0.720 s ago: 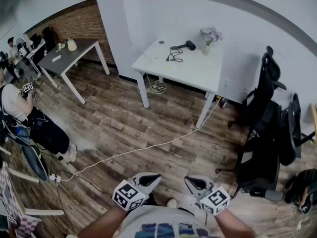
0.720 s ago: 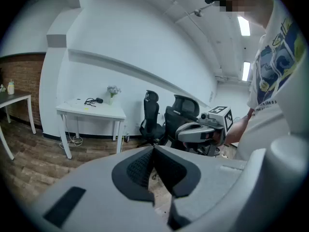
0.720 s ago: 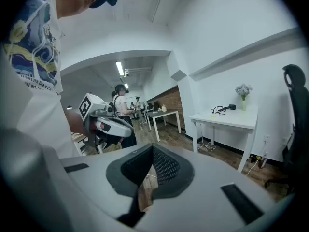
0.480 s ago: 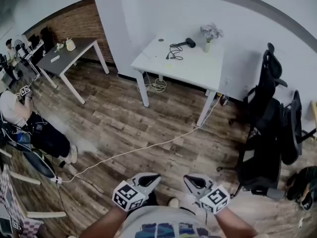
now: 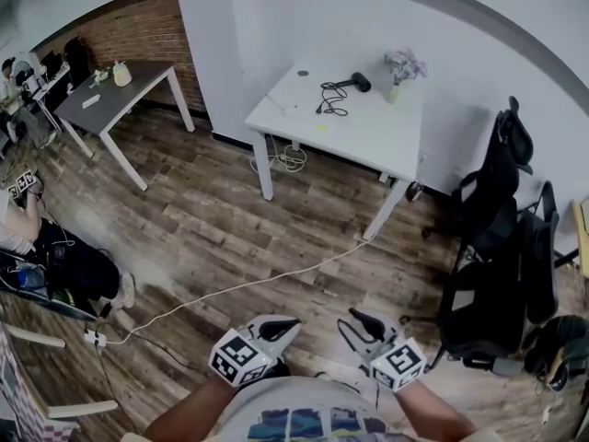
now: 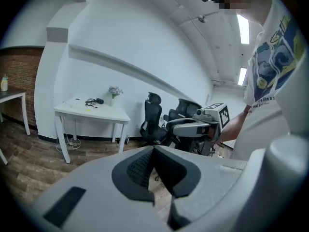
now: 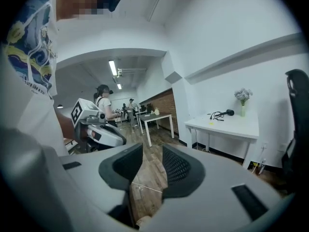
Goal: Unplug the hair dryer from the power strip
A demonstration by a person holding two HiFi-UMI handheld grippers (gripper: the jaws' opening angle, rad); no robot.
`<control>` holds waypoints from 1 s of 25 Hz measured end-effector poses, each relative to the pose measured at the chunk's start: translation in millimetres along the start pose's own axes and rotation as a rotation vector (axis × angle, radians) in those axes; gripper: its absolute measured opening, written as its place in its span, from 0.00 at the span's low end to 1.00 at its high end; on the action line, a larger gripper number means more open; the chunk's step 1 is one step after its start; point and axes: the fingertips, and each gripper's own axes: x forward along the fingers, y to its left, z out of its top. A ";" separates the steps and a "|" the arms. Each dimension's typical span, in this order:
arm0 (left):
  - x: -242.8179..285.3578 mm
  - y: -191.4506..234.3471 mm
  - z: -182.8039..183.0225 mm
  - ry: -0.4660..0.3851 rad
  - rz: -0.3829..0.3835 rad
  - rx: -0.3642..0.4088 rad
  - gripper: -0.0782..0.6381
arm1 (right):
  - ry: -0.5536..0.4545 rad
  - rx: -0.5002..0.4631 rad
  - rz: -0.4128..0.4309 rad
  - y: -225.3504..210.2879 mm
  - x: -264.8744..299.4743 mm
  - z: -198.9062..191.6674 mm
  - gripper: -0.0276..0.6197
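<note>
Black ribbed pads on the left gripper (image 6: pixel 154 150): together or apart?

Together at the tips, nothing btwn them, so that one's empty. The right gripper (image 7: pixel 152 150) is released, pads apart w/ only wood floor (image 7: pixel 147 178) showing through the gap. Empty too.

OK. Where's the hair dryer (image 5: pixel 357 82) vs. the jaws?

Straight ahead and well apart, across the floor, on the white worktop (image 5: pixel 368 134) by the wall. Both grippers sit low, close to the person's body, tilted a bit down. In the head view the dryer is roughly in line w/ the right gripper, so I'd judge that hand marginally nearer. Not much in it.

Long axis?

It lies on its side, approx. left to right across the worktop in the head view. Its black cord (image 5: pixel 329 97) is bunched just beside it on the left, and a small vase of flowers (image 5: pixel 403 66) is near on the right.

And the power strip?

Can't pick it out for sure. A white cable (image 5: pixel 230 288) runs over the floor from the worktop's leg to a small white block (image 5: pixel 95 339) at far left. Could be it, but too small to tell. Prob. walk up first, then find where the plug sits.
</note>
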 end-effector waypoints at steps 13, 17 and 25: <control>-37.1 131.7 11.2 0.013 -0.025 0.006 0.11 | -0.039 -0.001 -0.028 -11.3 131.3 51.7 0.22; -19.6 157.6 28.3 0.010 -0.025 0.000 0.11 | -0.010 0.006 -0.020 -33.6 150.4 55.5 0.21; 47.9 218.7 66.2 0.041 -0.017 -0.015 0.11 | -0.009 0.010 0.032 -111.6 203.9 75.6 0.20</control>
